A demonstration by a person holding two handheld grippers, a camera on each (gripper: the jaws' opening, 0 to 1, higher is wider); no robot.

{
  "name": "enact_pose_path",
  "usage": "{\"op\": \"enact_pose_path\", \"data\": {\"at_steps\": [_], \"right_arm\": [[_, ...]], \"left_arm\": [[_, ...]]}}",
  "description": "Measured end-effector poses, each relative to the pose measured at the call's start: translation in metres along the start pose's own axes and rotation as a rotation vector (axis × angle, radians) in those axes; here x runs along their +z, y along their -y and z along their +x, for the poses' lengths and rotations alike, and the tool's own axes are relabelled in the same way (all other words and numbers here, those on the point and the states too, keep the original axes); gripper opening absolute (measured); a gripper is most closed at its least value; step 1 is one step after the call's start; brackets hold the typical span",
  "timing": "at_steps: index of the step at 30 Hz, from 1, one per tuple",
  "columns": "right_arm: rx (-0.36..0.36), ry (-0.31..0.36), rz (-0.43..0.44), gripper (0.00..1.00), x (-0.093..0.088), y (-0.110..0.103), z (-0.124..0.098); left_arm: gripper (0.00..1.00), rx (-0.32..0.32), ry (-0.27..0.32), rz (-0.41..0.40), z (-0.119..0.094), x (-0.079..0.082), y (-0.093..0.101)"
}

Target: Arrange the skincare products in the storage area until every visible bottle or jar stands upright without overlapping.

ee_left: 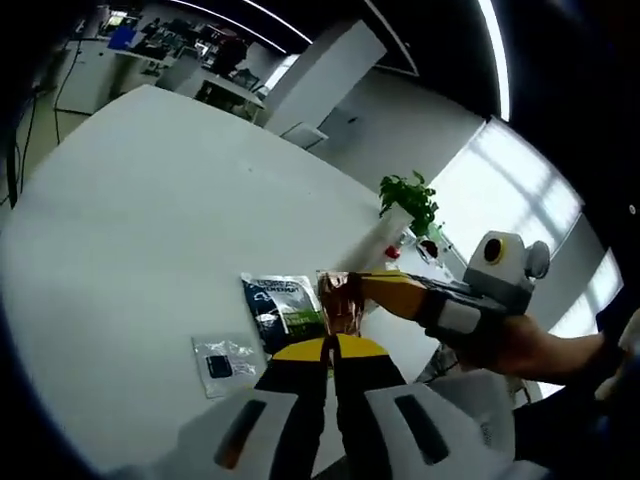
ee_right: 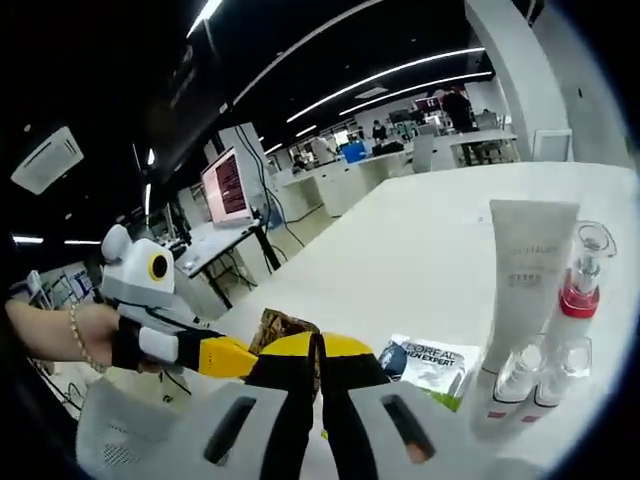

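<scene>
A brown foil sachet [ee_left: 340,300] [ee_right: 285,330] hangs just above the white table [ee_left: 150,200], where both grippers meet. My left gripper [ee_left: 330,345] is shut with the sachet's lower edge at its yellow tips. My right gripper [ee_left: 368,288] comes in from the right, also shut on the sachet. In the right gripper view my right gripper [ee_right: 320,350] is shut with the sachet's corner at its tips, and the left gripper [ee_right: 252,358] reaches in from the left. A white tube [ee_right: 525,270], a red-collared pump bottle [ee_right: 580,290] and two small clear bottles [ee_right: 515,385] stand upright to the right.
A green and white L'Oreal sachet [ee_left: 285,310] [ee_right: 430,365] lies flat on the table beside a small clear sachet [ee_left: 225,362]. A potted plant [ee_left: 410,200] stands at the far edge near the red-capped bottles [ee_left: 395,250]. Desks and a monitor [ee_right: 228,185] stand beyond the table [ee_right: 420,240].
</scene>
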State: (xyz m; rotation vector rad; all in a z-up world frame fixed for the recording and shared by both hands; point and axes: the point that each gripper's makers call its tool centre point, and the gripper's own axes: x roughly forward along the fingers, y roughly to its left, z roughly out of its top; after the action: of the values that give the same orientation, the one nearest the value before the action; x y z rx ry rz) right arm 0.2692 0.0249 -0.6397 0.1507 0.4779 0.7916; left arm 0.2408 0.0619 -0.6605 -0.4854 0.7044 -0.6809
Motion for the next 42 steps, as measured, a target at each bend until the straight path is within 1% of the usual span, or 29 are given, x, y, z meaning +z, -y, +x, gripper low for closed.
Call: {"op": "enact_pose_path", "data": {"at_steps": [1,3,5,6,7,8,9,10,11,12,13,15,17,18,19,20,21,22,24,25,26,29,30,31,35,36,40,42], "right_arm": [[-0.011,-0.003,-0.009,0.01,0.000,0.005,0.003],[-0.023,-0.010,-0.011,0.01,0.000,0.009,0.013],[-0.035,-0.019,-0.016,0.01,-0.001,0.014,0.022],[-0.040,-0.023,-0.020,0.01,-0.001,0.015,0.025],[-0.046,-0.030,-0.026,0.01,-0.001,0.015,0.032],[-0.049,-0.032,-0.027,0.01,-0.001,0.016,0.034],[-0.064,-0.040,-0.040,0.01,-0.004,0.023,0.040],[-0.078,-0.055,-0.072,0.01,-0.005,0.026,0.043],[-0.084,-0.078,-0.147,0.01,-0.004,0.026,0.045],[-0.087,-0.083,-0.174,0.01,-0.004,0.027,0.049],[-0.089,-0.086,-0.171,0.01,-0.005,0.027,0.057],[-0.090,-0.098,-0.167,0.01,-0.008,0.031,0.065],[-0.094,-0.116,-0.162,0.01,-0.012,0.036,0.071],[-0.098,-0.122,-0.158,0.01,-0.014,0.040,0.076],[-0.104,-0.125,-0.144,0.01,-0.016,0.042,0.078],[-0.128,-0.130,-0.090,0.01,-0.020,0.048,0.081],[-0.136,-0.138,-0.086,0.01,-0.021,0.051,0.083],[-0.136,-0.145,-0.105,0.01,-0.023,0.053,0.089],[-0.141,-0.167,-0.122,0.01,-0.030,0.058,0.097],[-0.142,-0.170,-0.121,0.01,-0.031,0.059,0.098],[-0.144,-0.180,-0.119,0.01,-0.034,0.061,0.100],[-0.151,-0.207,-0.124,0.01,-0.041,0.066,0.104],[-0.151,-0.215,-0.125,0.01,-0.044,0.067,0.105],[-0.150,-0.222,-0.128,0.01,-0.046,0.068,0.106],[-0.142,-0.251,-0.153,0.01,-0.056,0.073,0.113],[-0.140,-0.255,-0.157,0.01,-0.056,0.074,0.115],[-0.137,-0.256,-0.155,0.01,-0.056,0.074,0.117],[-0.137,-0.263,-0.171,0.01,-0.058,0.076,0.120]], "left_arm": [[0.00,0.006,-0.001,-0.004,0.002,0.001,-0.005],[0.00,0.016,-0.002,-0.006,0.004,0.003,-0.012],[0.00,0.032,-0.007,-0.013,0.008,0.008,-0.027],[0.00,0.038,-0.010,-0.007,0.010,0.007,-0.024],[0.00,0.050,-0.017,0.002,0.013,0.009,-0.030],[0.00,0.053,-0.021,0.003,0.014,0.011,-0.034],[0.00,0.056,-0.024,0.004,0.015,0.012,-0.038],[0.00,0.059,-0.028,0.007,0.018,0.014,-0.043],[0.00,0.065,-0.034,0.014,0.020,0.015,-0.048],[0.00,0.072,-0.037,0.017,0.021,0.015,-0.047],[0.00,0.079,-0.042,0.021,0.023,0.017,-0.051],[0.00,0.092,-0.054,0.021,0.028,0.020,-0.063],[0.00,0.102,-0.063,0.019,0.030,0.018,-0.064],[0.00,0.106,-0.068,0.016,0.036,0.019,-0.073],[0.00,0.109,-0.073,0.015,0.038,0.019,-0.076],[0.00,0.108,-0.079,0.017,0.041,0.019,-0.077],[0.00,0.107,-0.085,0.018,0.044,0.018,-0.078],[0.00,0.111,-0.097,0.021,0.050,0.016,-0.087],[0.00,0.125,-0.112,0.026,0.051,0.015,-0.091],[0.00,0.129,-0.118,0.029,0.053,0.015,-0.093],[0.00,0.132,-0.126,0.022,0.056,0.013,-0.099],[0.00,0.137,-0.146,0.024,0.060,0.009,-0.103],[0.00,0.138,-0.157,0.030,0.064,0.008,-0.109],[0.00,0.139,-0.164,0.031,0.066,0.007,-0.110],[0.00,0.144,-0.188,0.042,0.067,0.002,-0.117],[0.00,0.147,-0.190,0.049,0.063,0.003,-0.113],[0.00,0.154,-0.195,0.089,0.065,0.003,-0.115],[0.01,0.157,-0.202,0.122,0.065,0.003,-0.115]]}}
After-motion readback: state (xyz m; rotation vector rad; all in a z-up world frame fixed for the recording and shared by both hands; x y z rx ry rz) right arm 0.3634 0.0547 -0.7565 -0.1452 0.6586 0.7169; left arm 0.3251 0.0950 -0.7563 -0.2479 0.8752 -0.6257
